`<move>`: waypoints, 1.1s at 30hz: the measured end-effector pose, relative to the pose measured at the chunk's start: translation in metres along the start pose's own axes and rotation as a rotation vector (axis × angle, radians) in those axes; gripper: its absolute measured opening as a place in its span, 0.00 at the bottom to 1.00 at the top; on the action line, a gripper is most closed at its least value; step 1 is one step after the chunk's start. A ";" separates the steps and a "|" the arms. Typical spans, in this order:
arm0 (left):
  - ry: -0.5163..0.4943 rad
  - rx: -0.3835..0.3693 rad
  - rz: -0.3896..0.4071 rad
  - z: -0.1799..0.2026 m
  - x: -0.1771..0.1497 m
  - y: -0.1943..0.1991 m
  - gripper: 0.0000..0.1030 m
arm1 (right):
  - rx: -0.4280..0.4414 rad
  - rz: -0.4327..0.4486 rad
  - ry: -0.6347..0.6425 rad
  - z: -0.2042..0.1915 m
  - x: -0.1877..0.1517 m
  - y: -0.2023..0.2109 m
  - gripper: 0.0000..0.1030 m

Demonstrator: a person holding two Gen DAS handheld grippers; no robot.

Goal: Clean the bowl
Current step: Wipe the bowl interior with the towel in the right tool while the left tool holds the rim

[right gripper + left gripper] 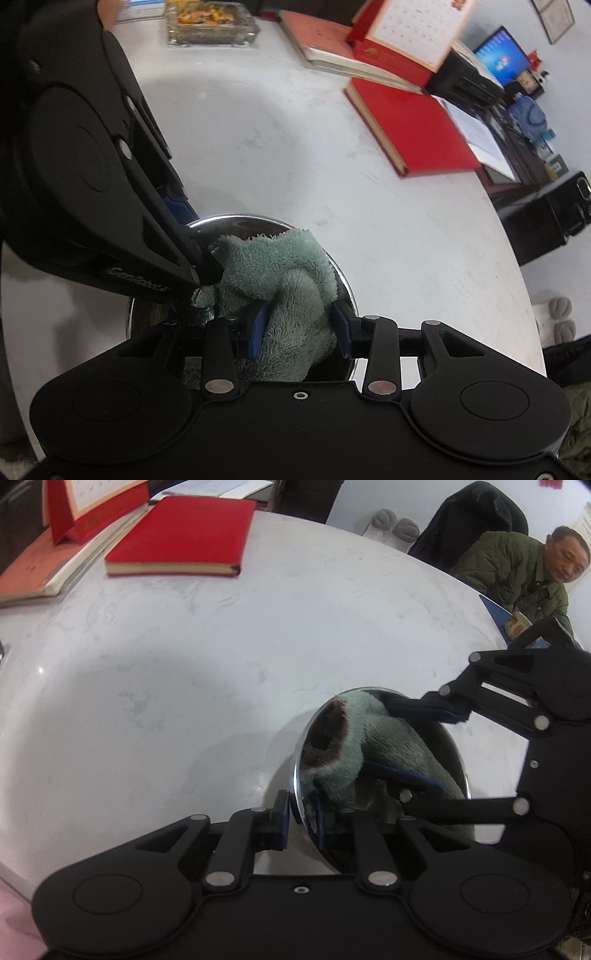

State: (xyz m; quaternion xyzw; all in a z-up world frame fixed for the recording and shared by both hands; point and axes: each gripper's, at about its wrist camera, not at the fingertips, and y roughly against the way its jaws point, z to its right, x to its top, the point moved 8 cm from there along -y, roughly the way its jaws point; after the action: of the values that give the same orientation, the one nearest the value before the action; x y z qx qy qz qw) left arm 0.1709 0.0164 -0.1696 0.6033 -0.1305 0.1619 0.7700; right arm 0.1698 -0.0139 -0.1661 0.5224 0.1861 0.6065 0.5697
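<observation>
Fluffy green cloth (291,295) fills round steel bowl (297,760).

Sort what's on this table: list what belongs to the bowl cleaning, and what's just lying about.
In use: metal bowl, green cloth, left claw on the bowl's rim, right claw holding the cloth.

Lying about: red book, desk calendar, glass ashtray.

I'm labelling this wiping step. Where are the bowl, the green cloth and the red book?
bowl (296,771), left wrist view, on its shiny left rim.
green cloth (295,273), right wrist view, on its bunched middle.
red book (184,535), left wrist view, on its cover.
</observation>
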 end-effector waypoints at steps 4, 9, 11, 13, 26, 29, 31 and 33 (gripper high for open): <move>-0.002 0.007 -0.004 0.004 -0.002 0.000 0.15 | -0.015 0.017 -0.026 0.006 -0.003 0.003 0.36; 0.008 0.022 -0.006 0.005 0.002 -0.006 0.10 | -0.029 0.049 0.046 0.001 -0.007 0.011 0.36; 0.011 0.025 -0.009 0.005 0.002 -0.007 0.09 | -0.029 0.062 0.110 -0.004 -0.007 0.013 0.36; 0.008 0.030 -0.014 0.005 0.002 -0.008 0.09 | -0.032 0.066 0.182 -0.009 -0.007 0.014 0.36; -0.022 0.053 -0.014 0.012 0.002 -0.011 0.09 | 0.050 0.022 0.265 -0.011 -0.012 -0.004 0.36; -0.029 0.058 -0.013 0.013 0.002 -0.011 0.09 | 0.057 0.001 0.217 -0.006 -0.016 -0.007 0.29; -0.028 0.060 -0.010 0.015 0.002 -0.012 0.09 | 0.068 -0.022 0.147 0.000 -0.019 -0.008 0.28; -0.022 0.058 -0.007 0.015 0.003 -0.012 0.09 | 0.092 -0.052 0.052 0.005 -0.022 -0.009 0.28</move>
State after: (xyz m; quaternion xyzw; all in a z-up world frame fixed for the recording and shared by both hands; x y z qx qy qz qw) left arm 0.1786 -0.0009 -0.1755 0.6277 -0.1321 0.1560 0.7511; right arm 0.1746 -0.0329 -0.1803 0.5269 0.2419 0.5958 0.5557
